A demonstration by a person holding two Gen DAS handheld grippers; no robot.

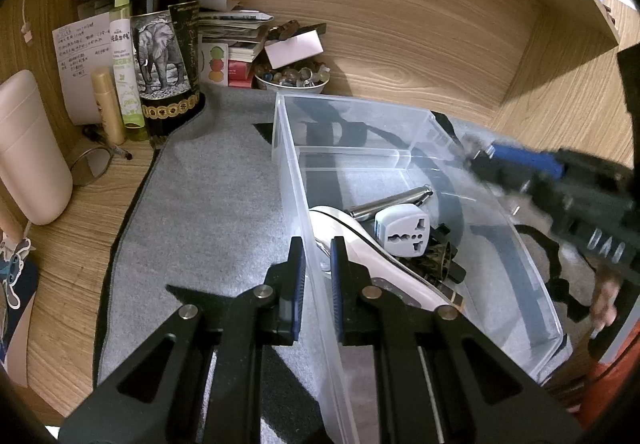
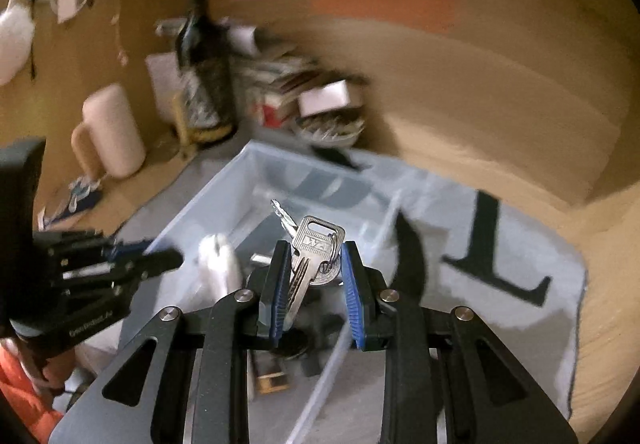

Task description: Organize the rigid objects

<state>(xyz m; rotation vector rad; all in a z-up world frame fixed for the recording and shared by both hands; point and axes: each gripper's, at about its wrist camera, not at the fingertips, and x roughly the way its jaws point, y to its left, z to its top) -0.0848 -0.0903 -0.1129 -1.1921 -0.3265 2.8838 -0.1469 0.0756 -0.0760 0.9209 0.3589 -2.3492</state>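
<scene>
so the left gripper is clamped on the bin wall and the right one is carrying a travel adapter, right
Not quite. The right gripper is carrying a bunch of keys, as the right wrist view shows. The travel adapter lies in the clear plastic bin. The left gripper does clamp its wall.

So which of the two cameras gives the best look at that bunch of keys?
The right wrist view. The bunch of keys sits sharp and close between the right gripper pads, pinched there above the clear bin. The left wrist view shows only that gripper blurred at the bin's far side; the keys cannot be made out there.
</scene>
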